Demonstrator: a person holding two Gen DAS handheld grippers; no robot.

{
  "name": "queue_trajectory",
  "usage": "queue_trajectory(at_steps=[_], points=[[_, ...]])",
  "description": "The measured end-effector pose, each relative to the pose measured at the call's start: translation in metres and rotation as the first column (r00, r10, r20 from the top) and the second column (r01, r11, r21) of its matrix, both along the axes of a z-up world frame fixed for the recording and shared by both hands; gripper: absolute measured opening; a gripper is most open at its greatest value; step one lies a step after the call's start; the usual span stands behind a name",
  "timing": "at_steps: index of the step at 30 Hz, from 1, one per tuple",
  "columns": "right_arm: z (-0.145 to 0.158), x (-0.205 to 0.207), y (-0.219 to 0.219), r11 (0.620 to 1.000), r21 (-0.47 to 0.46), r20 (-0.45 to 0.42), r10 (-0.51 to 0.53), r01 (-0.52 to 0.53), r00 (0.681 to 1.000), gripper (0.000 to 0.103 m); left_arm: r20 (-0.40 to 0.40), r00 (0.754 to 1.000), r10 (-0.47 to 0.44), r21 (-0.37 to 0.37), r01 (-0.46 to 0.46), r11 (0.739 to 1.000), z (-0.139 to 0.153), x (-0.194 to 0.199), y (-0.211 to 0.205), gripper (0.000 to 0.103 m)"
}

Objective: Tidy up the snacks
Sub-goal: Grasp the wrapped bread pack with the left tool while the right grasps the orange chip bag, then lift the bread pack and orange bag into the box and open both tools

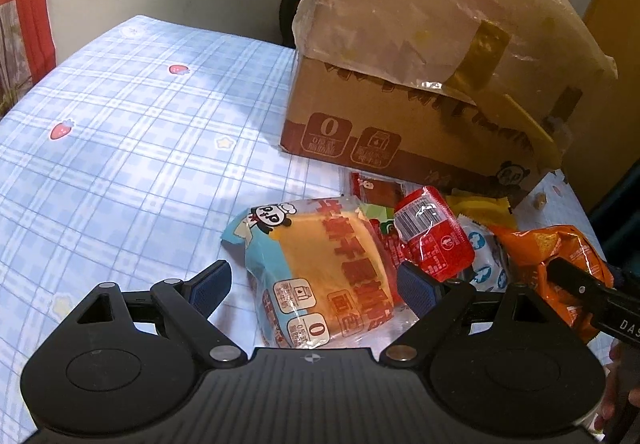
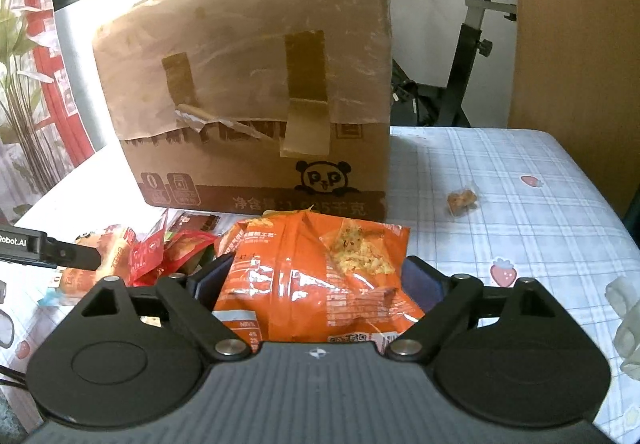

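Roughly, stage: early; every snack in view lies loose on the checked tablecloth [image 1: 120, 115], none visibly sorted.
Done so far: nothing I can confirm; the cardboard box [image 2: 256, 91] stands with its flaps taped over and its inside hidden.
Left to do: judged, nearly the whole heap in front of the box remains to be gathered.
Left gripper [image 1: 316, 284]: lower centre of the left view, jaws spread wide, straddling the bread packet [image 1: 316, 276]; pads clear of the wrapper, nothing grasped.
Right gripper [image 2: 316, 284]: lower centre of the right view, jaws wide; the orange chip bag [image 2: 316, 276] lies between them. Whether the pads press it I cannot tell; it looks released, resting on the cloth.
Count, boxes: one.
Count, bread packets: one, panda print, lower centre of the left view.
Count, orange chip bags: one.
Count, red sachets [image 1: 432, 236]: at least two; more are overlapped.
Count, yellow packet [image 1: 480, 207]: one, against the box's foot.
Count, blue-and-white packet [image 1: 484, 256]: one.
Count, stray wrapped morsel [image 2: 462, 199]: one, right of the box, well apart from the heap.
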State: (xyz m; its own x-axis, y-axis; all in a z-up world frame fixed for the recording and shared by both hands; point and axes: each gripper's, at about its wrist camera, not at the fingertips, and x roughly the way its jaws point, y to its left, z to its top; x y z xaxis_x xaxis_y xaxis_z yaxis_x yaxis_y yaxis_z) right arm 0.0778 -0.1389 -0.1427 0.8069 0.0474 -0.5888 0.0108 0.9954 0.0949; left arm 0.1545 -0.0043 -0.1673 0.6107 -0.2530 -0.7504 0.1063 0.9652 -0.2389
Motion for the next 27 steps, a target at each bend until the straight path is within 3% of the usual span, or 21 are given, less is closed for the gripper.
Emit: queue_trajectory(at_steps=[9, 17, 23, 24, 25, 27], points=[[-0.001, 0.002, 0.001, 1.0, -0.004, -0.014, -0.007, 0.007, 1.0, 0.093, -0.016, 1.0, 0.013, -0.008, -0.013, 1.0, -0.007, 0.009, 0.002, 0.092], [-0.002, 0.003, 0.001, 1.0, -0.01, -0.016, -0.011, 0.01, 1.0, 0.095, -0.059, 0.998, 0.014, -0.058, -0.017, 0.998, -0.017, 0.02, -0.002, 0.093], [-0.003, 0.002, 0.003, 1.0, -0.011, -0.014, -0.017, 0.017, 1.0, 0.095, -0.028, 1.0, -0.009, -0.018, 0.008, 1.0, -0.02, 0.018, -0.011, 0.096], [-0.003, 0.002, 0.004, 1.0, -0.011, -0.015, -0.014, 0.014, 1.0, 0.094, -0.023, 1.0, -0.008, -0.019, 0.008, 1.0, -0.02, 0.016, -0.01, 0.093], [-0.003, 0.002, 0.003, 1.0, -0.01, -0.016, -0.011, 0.011, 1.0, 0.094, -0.017, 1.0, -0.01, -0.02, 0.01, 1.0, -0.02, 0.015, -0.01, 0.083], [-0.003, 0.0, 0.005, 1.0, -0.016, -0.011, -0.003, 0.003, 1.0, 0.092, -0.008, 1.0, -0.018, -0.006, 0.018, 1.0, -0.018, 0.013, -0.008, 0.079]])
